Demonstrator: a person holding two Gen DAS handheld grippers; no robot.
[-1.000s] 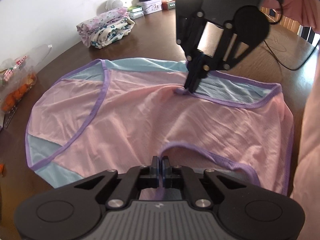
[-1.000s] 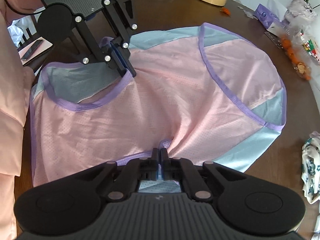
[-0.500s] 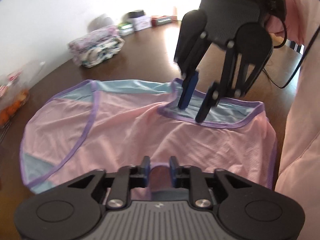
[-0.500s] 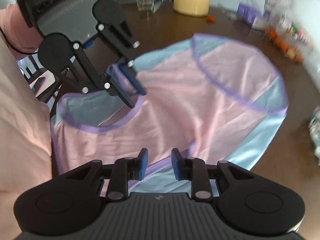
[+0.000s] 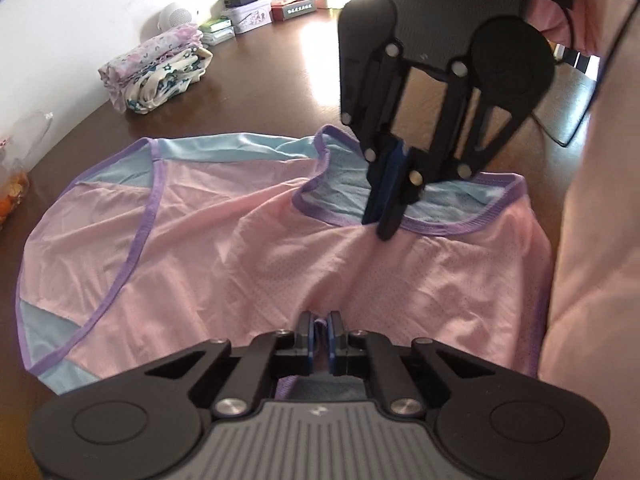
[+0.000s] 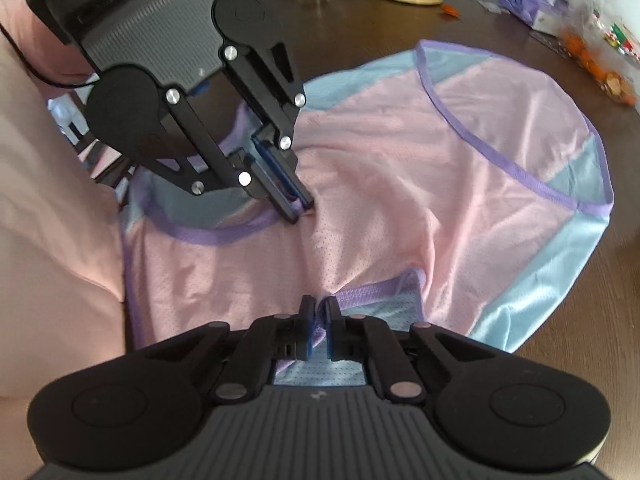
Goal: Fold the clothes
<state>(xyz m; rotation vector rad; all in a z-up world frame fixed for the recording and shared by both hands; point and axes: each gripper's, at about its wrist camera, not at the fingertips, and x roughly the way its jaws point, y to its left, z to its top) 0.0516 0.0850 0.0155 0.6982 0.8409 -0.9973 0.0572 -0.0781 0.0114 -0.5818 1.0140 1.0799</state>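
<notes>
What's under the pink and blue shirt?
The pink and blue shirt lies spread on a dark brown table, which shows all around it. Whatever might sit beneath the cloth is covered, so I can't tell.

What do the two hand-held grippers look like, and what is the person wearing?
Both match. The left hand-held gripper and right hand-held gripper are matte black, with round discs at the shoulders, silver screws along the linkage arms, blue pads inside the fingers, and a ribbed grey body bearing a small white logo. A black cable trails behind. The person wears pink clothing.
</notes>
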